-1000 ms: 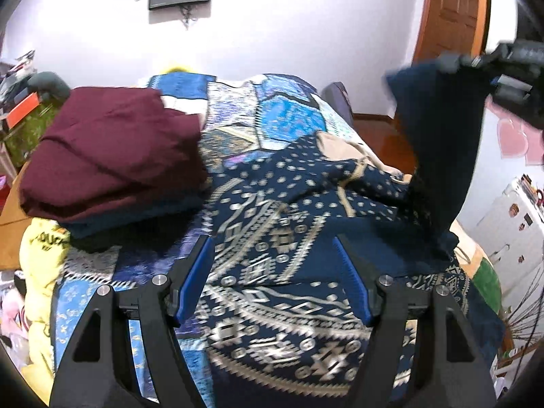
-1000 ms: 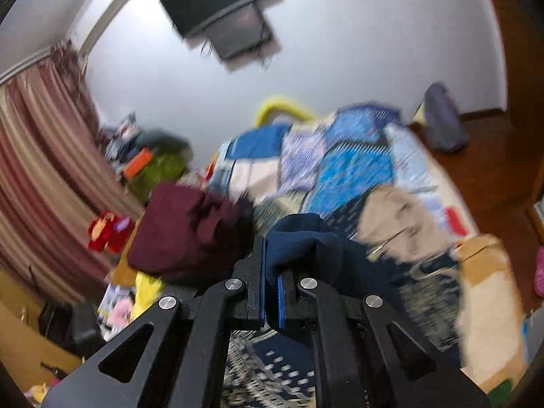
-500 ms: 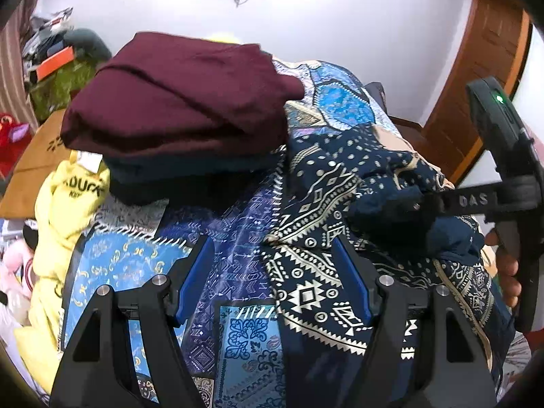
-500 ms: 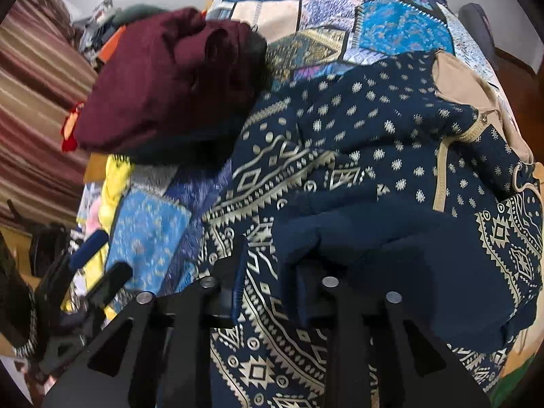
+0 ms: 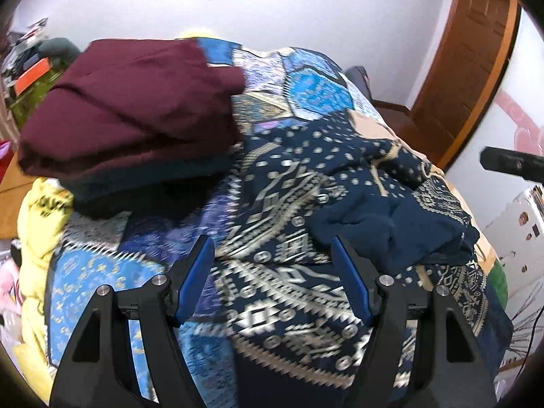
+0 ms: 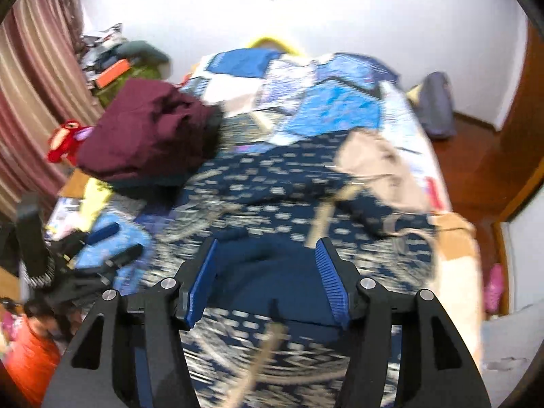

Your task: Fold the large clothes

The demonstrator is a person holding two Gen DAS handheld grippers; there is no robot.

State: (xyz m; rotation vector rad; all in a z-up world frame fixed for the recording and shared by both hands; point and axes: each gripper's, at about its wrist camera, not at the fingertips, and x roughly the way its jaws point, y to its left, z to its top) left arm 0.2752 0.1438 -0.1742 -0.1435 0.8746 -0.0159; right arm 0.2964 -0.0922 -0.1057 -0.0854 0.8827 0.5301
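My left gripper [image 5: 273, 261] hangs with its jaws wide apart, nothing between the blue pads [image 5: 195, 277], over the patterned navy garment [image 5: 289, 224] spread on the patchwork bedspread [image 5: 312, 91]. At about three o'clock from the jaws I see a plain navy fold [image 5: 391, 227] lying bunched on that garment. At ten o'clock sits a stack of folded clothes, maroon piece [image 5: 132, 102] on top.

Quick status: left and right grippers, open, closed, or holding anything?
Left gripper: open, nothing held, above the patterned navy garment.
Right gripper: opening, pads off the plain navy cloth lying between its fingers.
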